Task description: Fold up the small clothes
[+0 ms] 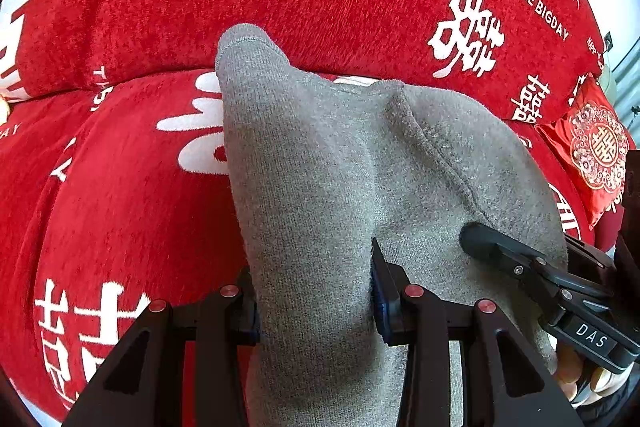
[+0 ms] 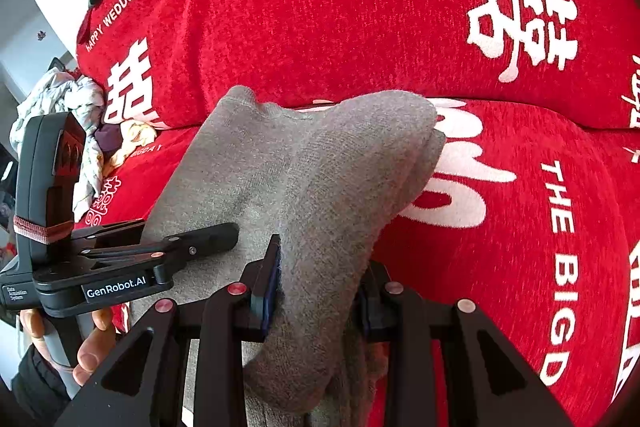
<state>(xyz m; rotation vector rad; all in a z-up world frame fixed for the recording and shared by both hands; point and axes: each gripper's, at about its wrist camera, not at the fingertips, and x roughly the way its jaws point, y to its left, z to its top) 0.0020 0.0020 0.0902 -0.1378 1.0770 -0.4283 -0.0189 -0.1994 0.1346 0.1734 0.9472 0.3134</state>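
Both grippers, left gripper (image 1: 316,303) and right gripper (image 2: 318,291), clamp one grey sock (image 1: 320,163) above the red sofa cover (image 1: 120,167).

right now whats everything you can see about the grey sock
The grey sock is a soft, fuzzy knit with a stitched seam running across it. It is bunched and doubled over rather than flat, held up over the red sofa cover printed with white characters. The left gripper and the right gripper each have fabric between their fingers. Its far end rises to a rounded point, and its lower part drops out of view.
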